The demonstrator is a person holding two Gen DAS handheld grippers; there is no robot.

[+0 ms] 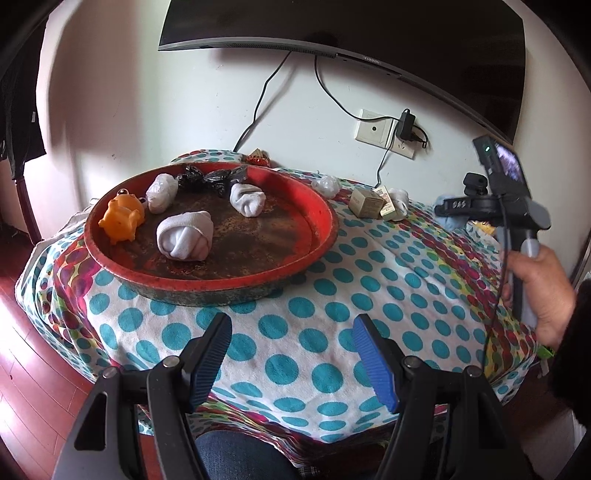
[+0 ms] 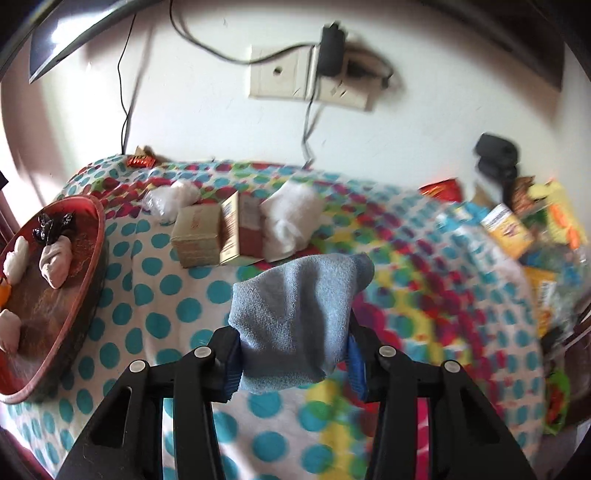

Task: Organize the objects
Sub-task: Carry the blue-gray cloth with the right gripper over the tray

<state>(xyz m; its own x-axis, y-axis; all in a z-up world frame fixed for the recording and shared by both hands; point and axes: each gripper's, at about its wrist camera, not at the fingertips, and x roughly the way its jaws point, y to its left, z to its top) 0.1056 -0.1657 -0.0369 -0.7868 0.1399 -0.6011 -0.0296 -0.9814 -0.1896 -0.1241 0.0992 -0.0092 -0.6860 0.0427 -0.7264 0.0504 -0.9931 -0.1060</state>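
Note:
A round red tray (image 1: 325, 221) on the dotted tablecloth holds an orange toy (image 1: 122, 218), three rolled white socks, one of them near the front (image 1: 186, 236), and black bundles (image 1: 210, 179). My left gripper (image 1: 291, 321) hangs open over the bare cloth in front of the tray, with nothing between its fingers. My right gripper (image 2: 293, 332) is shut on a light blue sock (image 2: 295, 302), lifted clear of the cloth. Beyond it lie a white sock (image 2: 291, 221), two small boxes (image 2: 197, 236) and a plastic-wrapped white bundle (image 2: 171, 199). A hand (image 1: 539, 291) holds the right gripper's handle.
A heap of colourful packets (image 2: 517, 229) crowds the table's right end. A red wrapper (image 2: 140, 161) lies at the back by the wall. A wall socket (image 2: 280, 74) with a charger and cables sits above the table, under a television (image 1: 351, 29). Wooden floor (image 1: 33, 369) shows at left.

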